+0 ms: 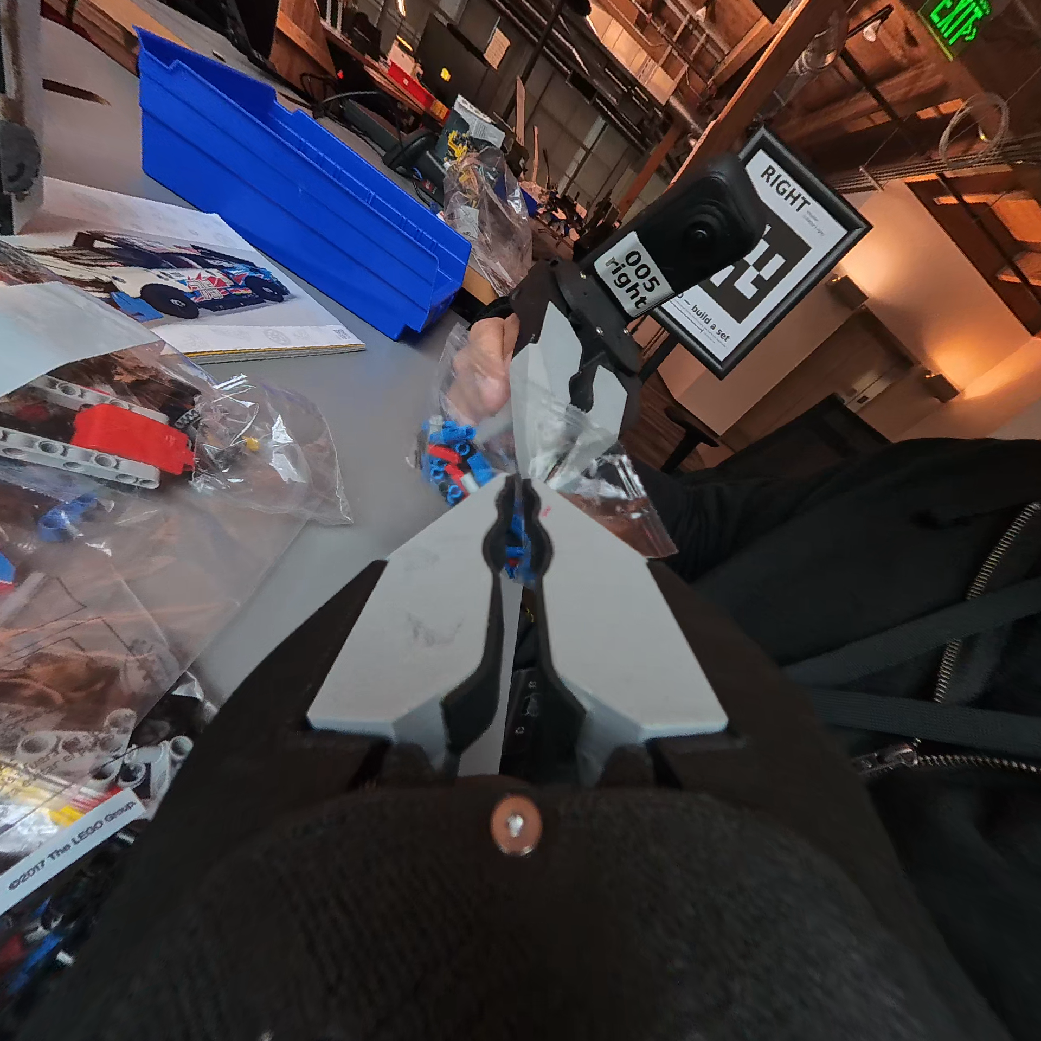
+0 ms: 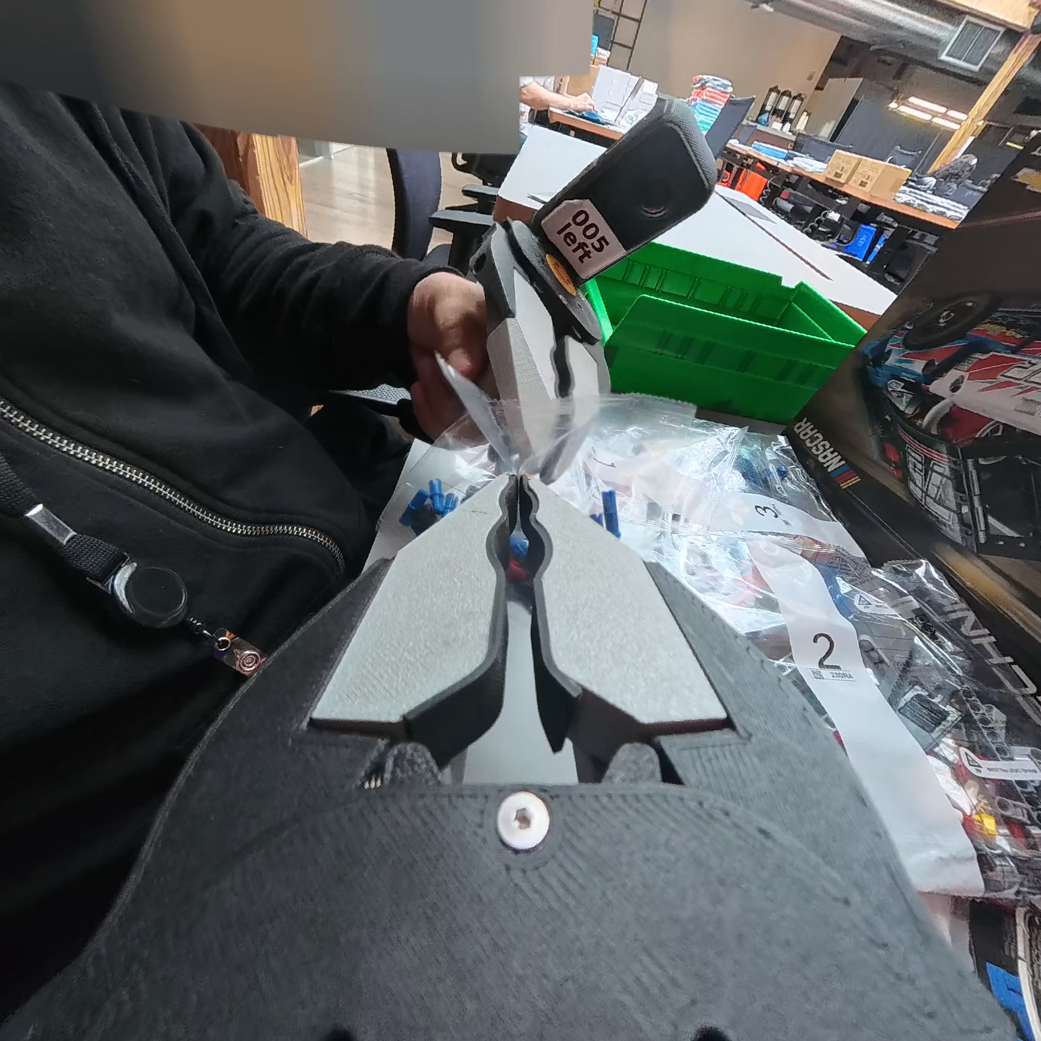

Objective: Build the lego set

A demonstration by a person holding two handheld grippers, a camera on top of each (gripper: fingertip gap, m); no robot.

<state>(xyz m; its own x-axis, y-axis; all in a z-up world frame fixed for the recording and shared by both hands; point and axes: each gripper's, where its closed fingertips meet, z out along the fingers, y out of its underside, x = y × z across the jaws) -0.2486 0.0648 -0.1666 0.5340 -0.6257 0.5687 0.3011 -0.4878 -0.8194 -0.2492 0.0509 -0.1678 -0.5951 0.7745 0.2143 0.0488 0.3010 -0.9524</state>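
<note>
Jaws of both the left gripper [image 1: 519, 484] and right gripper [image 2: 519, 483] pinch one small parts bag [image 1: 569, 445].

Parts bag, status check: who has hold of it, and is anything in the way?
Left gripper and right gripper both shut on small clear parts bag. Bag unopened, held above table. Nothing blocking.

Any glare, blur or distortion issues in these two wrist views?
Left wrist view: strong wide-angle bending, blue bin edges curve; glare on the clear bag pinched by both hand-held grippers; lower-left bags soft. Right wrist view: sharper, evenly lit; reflections on the numbered bags; grey patch at top is added masking.
</note>
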